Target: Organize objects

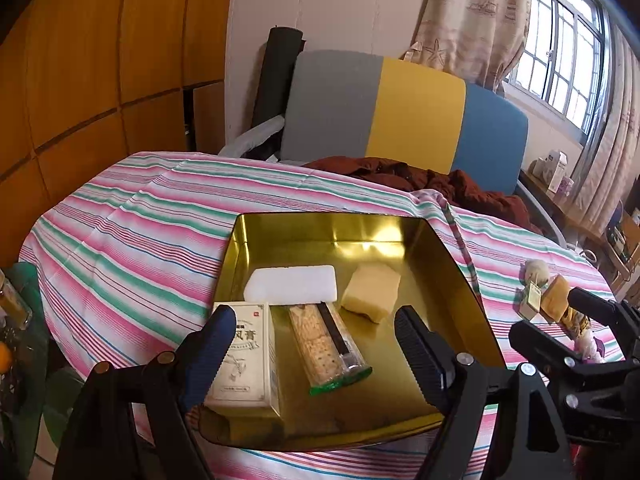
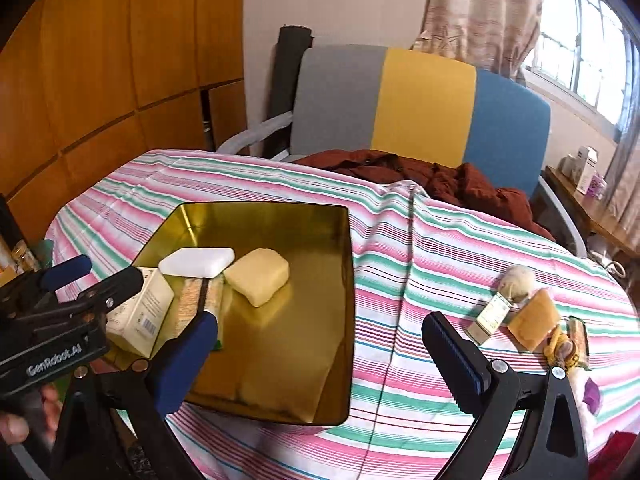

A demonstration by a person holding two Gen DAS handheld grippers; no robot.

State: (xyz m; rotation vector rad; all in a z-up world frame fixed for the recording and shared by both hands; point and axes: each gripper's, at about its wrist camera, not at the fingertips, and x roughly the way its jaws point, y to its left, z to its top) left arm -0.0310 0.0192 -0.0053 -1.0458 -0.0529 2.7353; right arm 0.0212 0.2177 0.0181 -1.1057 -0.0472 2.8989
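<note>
- We judge the risk lies among the loose items [image 2: 520,312] bunched on the striped cloth [image 2: 400,280]: reaching for one could knock its neighbours aside.
- Our left gripper [image 1: 316,332] hangs wide apart above the gold tray [image 1: 440,280], holding nothing, over the cracker pack [image 1: 320,348].
- Our right gripper [image 2: 320,344] gapes empty too, between tray and items.
- Tray already holds box [image 1: 246,360], white block [image 1: 292,284], yellow block [image 1: 372,290].

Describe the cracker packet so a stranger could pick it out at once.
Find the gold metal tray on the striped tablecloth. Four things lie in it: a white foam block, a pale yellow sponge, a cream carton and the cracker packet between carton and sponge. It alone is a long clear wrapper showing speckled crackers, with a green crimped end.
</note>
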